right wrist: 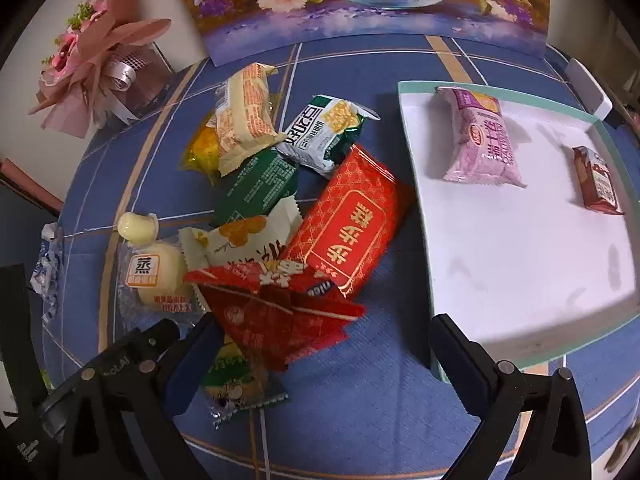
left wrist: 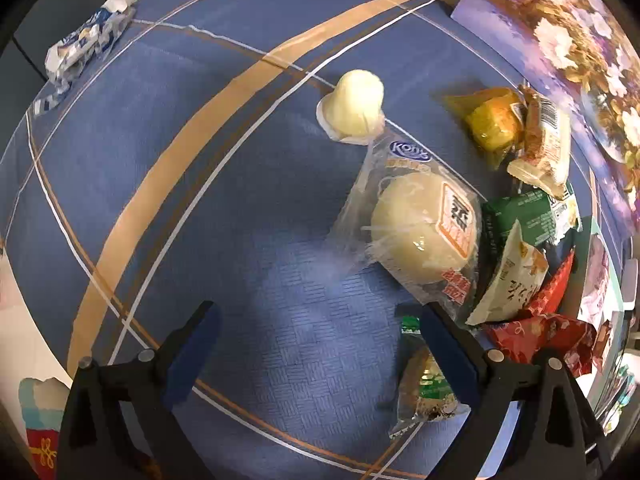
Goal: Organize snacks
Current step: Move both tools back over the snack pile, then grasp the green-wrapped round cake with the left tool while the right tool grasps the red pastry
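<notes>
Left gripper (left wrist: 316, 344): fingers spread wide, nothing between them, hovering over bare blue cloth (left wrist: 168, 184) at lower centre of the left wrist view. Its right finger overlaps a green-and-gold packet (left wrist: 424, 400); contact cannot be told. Just beyond, right of centre, lies the clear-wrapped steamed bun (left wrist: 420, 228), with a pale jelly cup (left wrist: 358, 110) above it.

Right gripper (right wrist: 324, 344): fingers likewise spread and empty, held low with the snack heap at centre and left of its view. The dark red packet (right wrist: 280, 316) lies nearest the left finger, the large red packet (right wrist: 348, 220) behind it.

The white tray (right wrist: 520, 264), right of frame, holds a pink packet (right wrist: 482, 140) and a brown packet (right wrist: 598, 182), well apart, apparently sorted. Most snacks remain heaped, so the sorting appears barely begun.
</notes>
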Available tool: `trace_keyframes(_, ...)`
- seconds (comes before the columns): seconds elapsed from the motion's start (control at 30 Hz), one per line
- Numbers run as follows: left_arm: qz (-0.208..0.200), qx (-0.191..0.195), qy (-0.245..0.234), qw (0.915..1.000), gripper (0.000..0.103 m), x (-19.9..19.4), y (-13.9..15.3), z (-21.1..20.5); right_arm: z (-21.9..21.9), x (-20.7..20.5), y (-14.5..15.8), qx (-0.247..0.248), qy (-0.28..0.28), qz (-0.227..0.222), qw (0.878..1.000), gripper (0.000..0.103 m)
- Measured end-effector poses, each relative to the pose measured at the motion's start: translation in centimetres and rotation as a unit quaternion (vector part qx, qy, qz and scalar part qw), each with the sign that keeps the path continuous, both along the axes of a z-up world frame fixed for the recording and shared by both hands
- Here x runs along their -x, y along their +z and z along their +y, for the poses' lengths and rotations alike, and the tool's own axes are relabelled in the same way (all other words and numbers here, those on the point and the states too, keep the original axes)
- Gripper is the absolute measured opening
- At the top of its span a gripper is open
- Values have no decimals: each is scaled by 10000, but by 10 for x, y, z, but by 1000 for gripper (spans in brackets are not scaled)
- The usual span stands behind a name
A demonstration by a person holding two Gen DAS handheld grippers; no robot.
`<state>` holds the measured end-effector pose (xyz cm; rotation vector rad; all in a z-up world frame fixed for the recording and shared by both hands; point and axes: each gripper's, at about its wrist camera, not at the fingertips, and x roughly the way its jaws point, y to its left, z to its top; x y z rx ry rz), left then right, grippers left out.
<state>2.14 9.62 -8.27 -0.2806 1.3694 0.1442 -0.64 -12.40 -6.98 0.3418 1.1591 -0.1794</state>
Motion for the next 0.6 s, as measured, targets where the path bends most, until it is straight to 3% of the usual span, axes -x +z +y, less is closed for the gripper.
trace_keyframes(0.2,14,-38,-63,10000,99,-1,-4,-1,5,-5,1,-43,62,-105,9999,79)
trace_keyframes(0.3,-4,-25,-130,9999,99,1,-3,-9,5,-5,0,-125,80,-113,9998,57)
trace_keyframes(0.4,-34,46,-164,9998,99,1,0,-15,1,-3,0,-318,127,-145,9993,44)
trace_keyframes(0.6,-59,155,-333,9993,99,3,5,-29,2,3,3,-318,215,-106,9992,38)
